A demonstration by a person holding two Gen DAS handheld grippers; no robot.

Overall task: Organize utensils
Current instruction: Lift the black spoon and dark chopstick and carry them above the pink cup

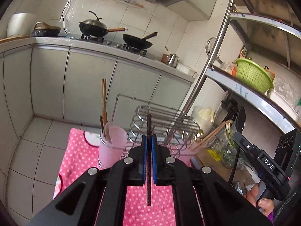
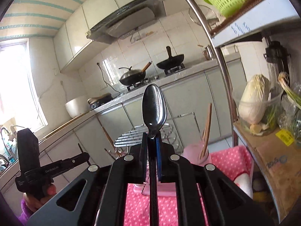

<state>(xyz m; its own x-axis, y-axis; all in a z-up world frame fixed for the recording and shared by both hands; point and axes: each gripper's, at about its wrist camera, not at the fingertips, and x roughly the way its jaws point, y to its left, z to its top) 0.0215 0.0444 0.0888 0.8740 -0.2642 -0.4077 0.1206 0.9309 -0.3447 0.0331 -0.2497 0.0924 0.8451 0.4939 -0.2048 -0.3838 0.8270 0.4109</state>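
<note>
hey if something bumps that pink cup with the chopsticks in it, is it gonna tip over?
Probably fairly easily. The pink cup is tall and narrow, and the chopsticks lean far above its rim, which likely raises its balance point. It stands on a soft dotted cloth, a less firm footing. A gentle low push may just slide it; a hit near the rim would likelier topple it.

blown-out window glare, fisheye-warped edges
</note>
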